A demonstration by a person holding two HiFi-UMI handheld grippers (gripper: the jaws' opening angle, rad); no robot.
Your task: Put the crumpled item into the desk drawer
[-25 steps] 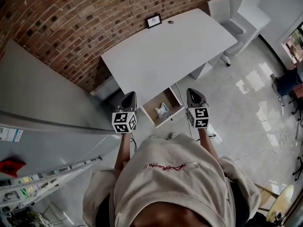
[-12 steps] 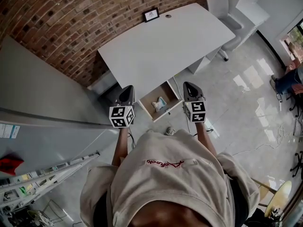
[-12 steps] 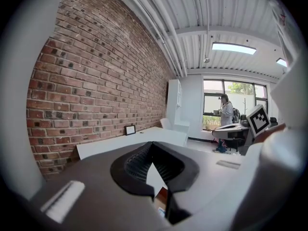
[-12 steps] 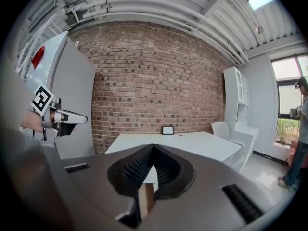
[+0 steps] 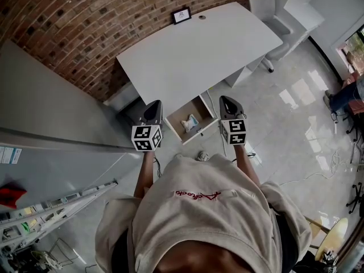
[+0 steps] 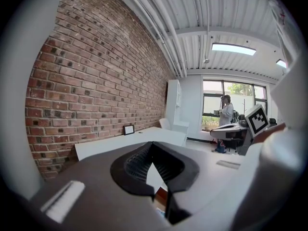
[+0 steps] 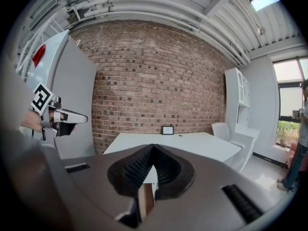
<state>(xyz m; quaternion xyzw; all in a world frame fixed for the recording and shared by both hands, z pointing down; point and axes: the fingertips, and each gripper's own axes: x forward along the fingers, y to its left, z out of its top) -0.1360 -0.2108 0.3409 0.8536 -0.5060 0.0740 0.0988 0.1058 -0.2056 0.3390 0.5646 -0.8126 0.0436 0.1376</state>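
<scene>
Crumpled item point(image 5: 191, 122): lies in the open drawer point(image 5: 202, 137) under the desk point(image 5: 199, 56).
Left gripper point(image 5: 154, 108), right gripper point(image 5: 227, 104): jaws together, empty, raised.
We judge only closing the drawer remains.

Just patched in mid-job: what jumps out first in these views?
The open drawer beneath the white desk stands out, with a pale crumpled item lying inside it. In the head view the left claw and right claw flank it, both shut and empty; a brick wall runs behind the desk.
</scene>
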